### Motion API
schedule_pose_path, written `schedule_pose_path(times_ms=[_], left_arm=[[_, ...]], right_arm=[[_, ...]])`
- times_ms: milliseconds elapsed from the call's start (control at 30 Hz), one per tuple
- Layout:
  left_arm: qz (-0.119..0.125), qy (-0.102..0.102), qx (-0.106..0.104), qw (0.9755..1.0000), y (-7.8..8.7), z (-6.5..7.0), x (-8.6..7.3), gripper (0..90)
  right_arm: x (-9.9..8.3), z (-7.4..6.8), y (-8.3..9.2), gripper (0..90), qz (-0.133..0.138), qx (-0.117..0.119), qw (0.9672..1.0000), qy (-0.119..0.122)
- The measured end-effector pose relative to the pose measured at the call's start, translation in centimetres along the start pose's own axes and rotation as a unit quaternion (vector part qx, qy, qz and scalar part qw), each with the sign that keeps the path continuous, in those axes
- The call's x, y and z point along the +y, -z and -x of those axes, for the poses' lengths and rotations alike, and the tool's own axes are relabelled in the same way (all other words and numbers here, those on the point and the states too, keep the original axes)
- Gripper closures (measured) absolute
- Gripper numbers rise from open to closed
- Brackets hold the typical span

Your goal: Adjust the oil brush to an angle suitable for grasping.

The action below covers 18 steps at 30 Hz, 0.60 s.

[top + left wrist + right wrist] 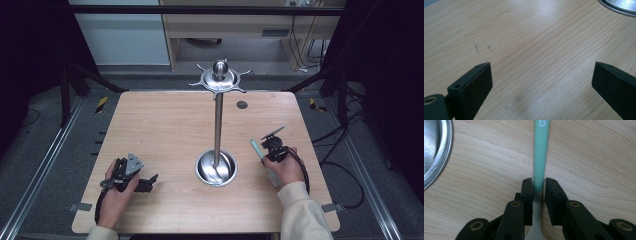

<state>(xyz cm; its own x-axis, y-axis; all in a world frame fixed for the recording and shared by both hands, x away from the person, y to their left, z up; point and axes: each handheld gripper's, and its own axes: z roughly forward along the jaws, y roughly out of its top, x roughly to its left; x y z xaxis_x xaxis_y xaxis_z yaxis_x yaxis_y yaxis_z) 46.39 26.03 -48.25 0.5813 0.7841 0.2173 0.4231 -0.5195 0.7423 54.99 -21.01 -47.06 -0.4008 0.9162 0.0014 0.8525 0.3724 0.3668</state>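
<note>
A steel rack (218,125) stands mid-table, with a round dish base (216,168) and a hooked crown (219,77) on top. My right gripper (265,150) is right of the base, shut on a utensil with a teal handle (256,148). In the right gripper view the jaws (539,180) pinch the handle (541,147) where it meets the metal neck (536,230); its working end is hidden. My left gripper (150,182) rests low at the front left, pointing toward the base. It is open (541,65), with bare wood between the fingers.
The wooden table (165,125) has a small dark grommet (242,104) at the back. The base rim shows at the edge in the left gripper view (619,7) and the right gripper view (434,152). Metal rails and cables flank the table.
</note>
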Motion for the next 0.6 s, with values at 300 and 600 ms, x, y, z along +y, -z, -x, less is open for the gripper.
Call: schedule_pose_path(times_ms=[300, 600], left_arm=[[0.0, -0.001, 0.0, 1.0, 0.0, 0.0, 0.0, 2.7], [0.0, -0.001, 0.0, 1.0, 0.0, 0.0, 0.0, 2.7]], right_arm=[[0.0, -0.2, 0.0, 82.6, 0.0, -0.004, 0.9999, -0.01], [-0.2, 0.1, 1.8, 82.7, 0.045, 0.014, 0.9988, -0.017]])
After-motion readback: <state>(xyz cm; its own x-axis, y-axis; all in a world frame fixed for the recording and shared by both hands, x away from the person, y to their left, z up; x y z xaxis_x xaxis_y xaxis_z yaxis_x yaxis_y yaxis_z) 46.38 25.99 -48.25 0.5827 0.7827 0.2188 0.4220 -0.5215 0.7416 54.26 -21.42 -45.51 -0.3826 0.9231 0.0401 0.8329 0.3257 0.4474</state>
